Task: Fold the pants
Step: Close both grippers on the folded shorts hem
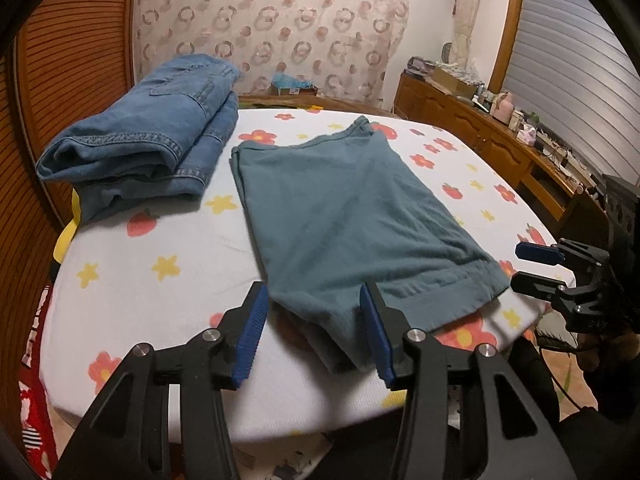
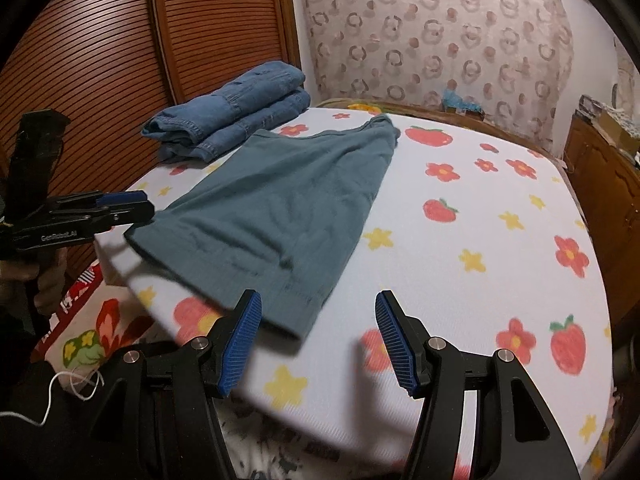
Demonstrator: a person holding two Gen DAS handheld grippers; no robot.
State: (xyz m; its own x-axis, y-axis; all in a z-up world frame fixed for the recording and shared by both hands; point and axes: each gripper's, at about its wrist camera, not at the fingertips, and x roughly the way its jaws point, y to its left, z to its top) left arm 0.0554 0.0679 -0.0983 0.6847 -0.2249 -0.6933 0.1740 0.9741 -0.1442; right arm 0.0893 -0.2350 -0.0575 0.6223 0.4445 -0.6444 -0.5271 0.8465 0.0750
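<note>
Teal-grey pants (image 1: 352,216) lie folded flat on the table's flower-print cloth (image 1: 160,248), hem end toward me. My left gripper (image 1: 314,316) stands open at the near edge. The pants' near left corner lies loose between its blue pads, which do not press on it. In the right wrist view the pants (image 2: 272,208) stretch away to the left, and my right gripper (image 2: 318,328) hangs open just off their near corner with nothing in it. The left gripper (image 2: 138,206) shows at that view's left edge, and the right gripper (image 1: 538,268) at the other view's right edge.
A stack of folded blue jeans (image 1: 148,140) sits at the table's far left, close beside the pants (image 2: 232,120). A slatted wooden door (image 2: 100,60) stands behind it. A cluttered wooden sideboard (image 1: 500,136) runs along the right wall. Bare cloth (image 2: 480,240) lies right of the pants.
</note>
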